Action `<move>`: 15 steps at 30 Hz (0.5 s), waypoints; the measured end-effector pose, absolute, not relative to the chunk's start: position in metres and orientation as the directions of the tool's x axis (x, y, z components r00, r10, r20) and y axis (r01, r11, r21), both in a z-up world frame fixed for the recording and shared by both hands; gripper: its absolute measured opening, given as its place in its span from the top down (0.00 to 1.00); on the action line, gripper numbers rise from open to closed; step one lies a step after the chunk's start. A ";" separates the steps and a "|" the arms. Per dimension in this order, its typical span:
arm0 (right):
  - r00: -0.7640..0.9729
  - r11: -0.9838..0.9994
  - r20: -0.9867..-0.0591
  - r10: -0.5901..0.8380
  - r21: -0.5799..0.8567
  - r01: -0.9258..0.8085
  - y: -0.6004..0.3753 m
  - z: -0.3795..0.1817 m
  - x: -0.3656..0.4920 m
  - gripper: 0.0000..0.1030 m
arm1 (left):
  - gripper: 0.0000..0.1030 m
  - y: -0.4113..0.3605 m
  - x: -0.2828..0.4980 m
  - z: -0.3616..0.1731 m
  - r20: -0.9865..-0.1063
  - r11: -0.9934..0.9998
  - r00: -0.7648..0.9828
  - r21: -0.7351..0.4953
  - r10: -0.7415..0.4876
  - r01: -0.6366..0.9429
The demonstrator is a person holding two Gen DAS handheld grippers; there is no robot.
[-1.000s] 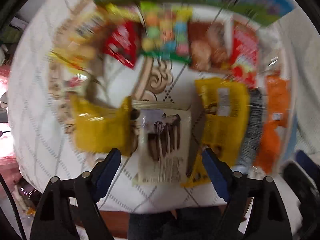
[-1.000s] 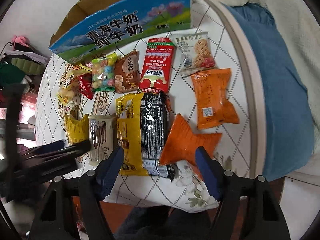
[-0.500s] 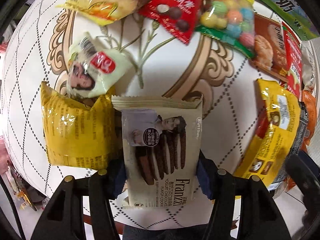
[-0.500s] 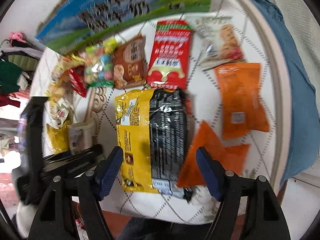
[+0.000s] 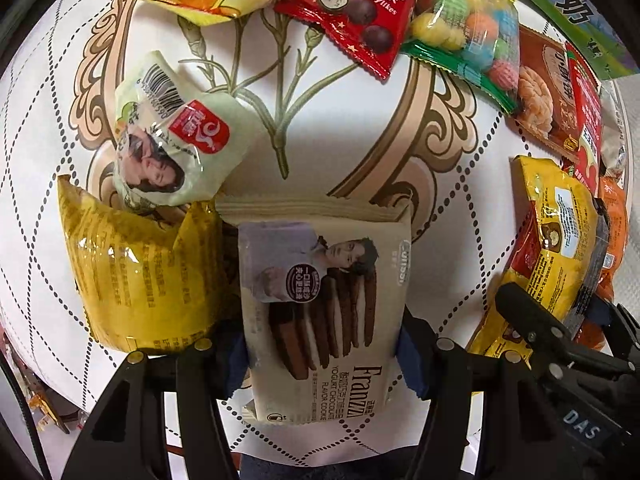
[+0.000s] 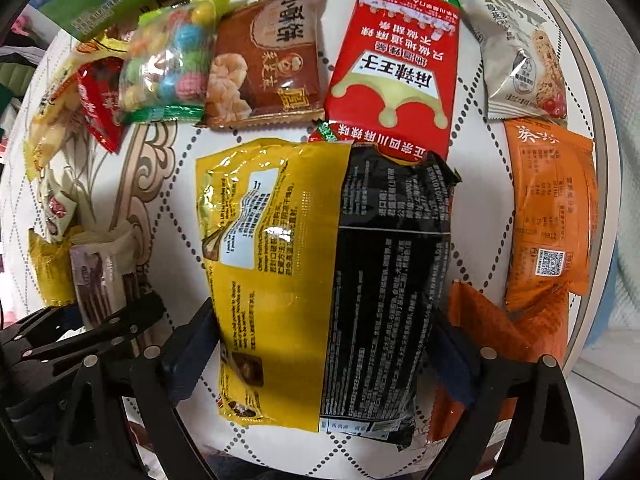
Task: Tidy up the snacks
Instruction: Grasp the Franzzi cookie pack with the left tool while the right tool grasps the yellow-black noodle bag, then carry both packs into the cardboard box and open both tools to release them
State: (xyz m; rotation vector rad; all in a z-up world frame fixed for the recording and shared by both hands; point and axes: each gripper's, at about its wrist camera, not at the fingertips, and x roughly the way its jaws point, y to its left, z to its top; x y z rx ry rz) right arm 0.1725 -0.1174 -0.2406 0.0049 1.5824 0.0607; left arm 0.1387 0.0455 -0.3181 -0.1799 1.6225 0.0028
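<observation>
1. The table (image 6: 500,168), under a white cloth with dotted diamonds, runs out ahead of both grippers.
2. A milk carton (image 6: 100,4) stands at the far edge, beyond every snack.
3. The yellow-and-black bag (image 6: 332,264) lies flat between the fingers of the right gripper (image 6: 320,354). Both blue pads press its sides, so the tool is grasping it.
4. Straight past that bag's far end sits a red pack (image 6: 394,68), touching it.
5. To the right of the right gripper lie two orange bags (image 6: 550,216), one just beside its right finger.
6. The cookie pack (image 5: 324,304) sits between the fingers of the left gripper (image 5: 320,354). The pads touch both long edges, clamped onto it.
7. A yellow bag (image 5: 136,276) lies just left of the cookie pack, touching it beside the left finger.
8. Ahead and left of the left gripper rests a pale green packet (image 5: 172,140), overlapping the yellow bag's far edge.
9. Farther ahead lie a red triangle pack (image 5: 356,12) and a candy bag (image 5: 464,28), side by side.
</observation>
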 end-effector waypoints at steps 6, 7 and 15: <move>-0.009 0.997 -1.000 0.004 0.004 -0.083 -0.103 -0.245 0.156 0.11 | 0.42 0.046 0.143 -0.321 -0.992 0.991 -0.052 -0.107 -0.111 -0.077; -0.012 0.996 -1.000 -0.001 0.000 -0.088 -0.101 -0.247 0.153 0.11 | 0.42 0.046 0.142 -0.322 -0.993 0.992 -0.053 -0.104 -0.108 -0.070; 0.007 0.995 -0.999 -0.034 -0.035 -0.095 -0.084 -0.266 0.136 0.11 | 0.45 0.045 0.141 -0.320 -0.994 0.993 -0.037 -0.099 -0.101 -0.056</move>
